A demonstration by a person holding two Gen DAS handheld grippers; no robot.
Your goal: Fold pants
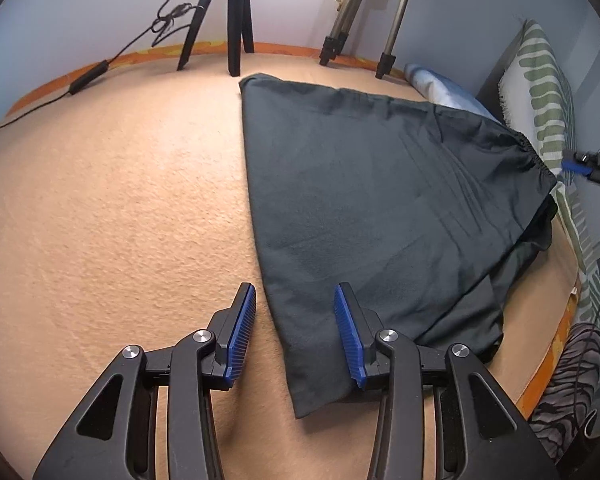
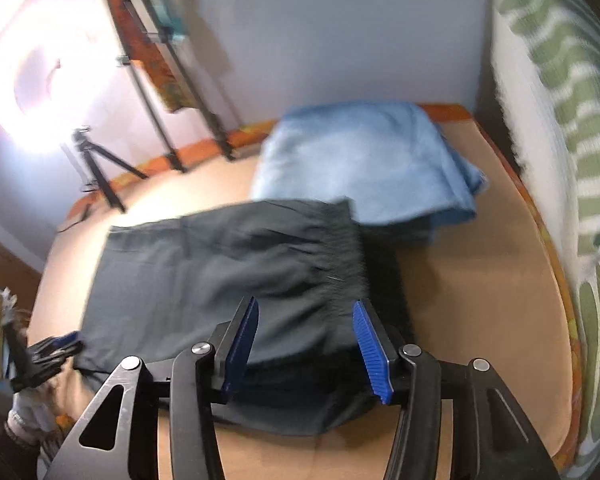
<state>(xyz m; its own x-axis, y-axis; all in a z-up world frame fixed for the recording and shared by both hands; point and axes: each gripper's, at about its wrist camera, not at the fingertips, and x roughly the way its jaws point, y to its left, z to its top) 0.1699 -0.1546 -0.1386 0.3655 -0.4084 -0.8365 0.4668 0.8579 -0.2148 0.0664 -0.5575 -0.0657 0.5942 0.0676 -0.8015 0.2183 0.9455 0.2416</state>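
Note:
Dark pants [image 1: 380, 208] lie folded flat on a tan blanket [image 1: 120, 220], hem end near me and gathered waistband [image 1: 536, 160] at the far right. My left gripper [image 1: 296, 332] hovers open over the hem corner, and its pads grip nothing. The right gripper [image 1: 592, 164] shows at the right edge beside the waistband. In the blurred right wrist view, my right gripper [image 2: 306, 320] is open just above the waistband [image 2: 348, 264] of the pants [image 2: 204, 272], with the cloth lying under the fingers and not pinched. The left gripper [image 2: 52, 350] appears at the lower left.
A folded blue cloth [image 2: 372, 160] lies beyond the waistband. A green-striped pillow [image 2: 560, 160] lines the right side. Two tripods [image 1: 228, 12] [image 1: 380, 12] and a black cable [image 1: 88, 76] stand along the far wall. The bed's orange edge [image 1: 548, 368] drops off at the right.

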